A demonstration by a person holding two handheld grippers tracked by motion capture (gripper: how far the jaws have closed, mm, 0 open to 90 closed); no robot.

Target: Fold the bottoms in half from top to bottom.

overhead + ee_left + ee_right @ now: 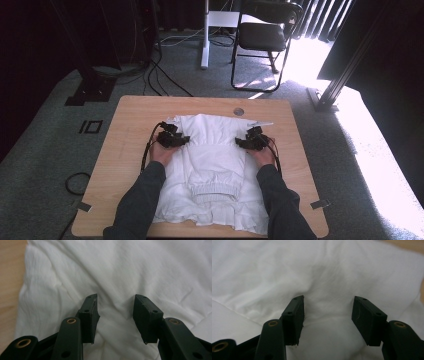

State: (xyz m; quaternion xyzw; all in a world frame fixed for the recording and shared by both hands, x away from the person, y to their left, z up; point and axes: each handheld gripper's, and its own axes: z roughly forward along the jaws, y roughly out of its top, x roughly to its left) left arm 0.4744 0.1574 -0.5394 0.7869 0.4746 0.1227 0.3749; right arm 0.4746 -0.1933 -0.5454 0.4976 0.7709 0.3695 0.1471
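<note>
A white garment (212,165) lies spread on a light wooden bench (120,150), its near hem partly cut off by the bottom of the high view and its side edges hidden under a person's dark-sleeved forearms. What kind of garment it is stays hard to make out: a folded-over part ends in a ribbed elastic band (215,190) toward the person, over a wider layer of cloth beneath. A small pale strip (260,123) juts from the far right corner; its nature is unclear.

The bench stands on grey carpet in a dim room. A round grommet (238,111) sits near its far edge. Beyond it are a black folding chair (262,35), a white post (205,35), loose black cables on the floor (160,75), and a metal frame leg (332,85) beside a glare of sunlight that washes out the floor at right.

The garment's long axis runs from the person toward the far edge of the bench, with the elastic band at the near end.

The left hand-held gripper (173,139) rests at the garment's left edge and the right hand-held gripper (251,141) at its right edge, each pointing inward. In the left gripper view the left hand-held gripper (115,308) stands released, jaws spread over wrinkled white cloth with bare wood at the frame's left. In the right gripper view the right hand-held gripper (327,311) is likewise released, jaws wide apart above a rumpled fold; whether the tips touch the cloth cannot be told.
</note>
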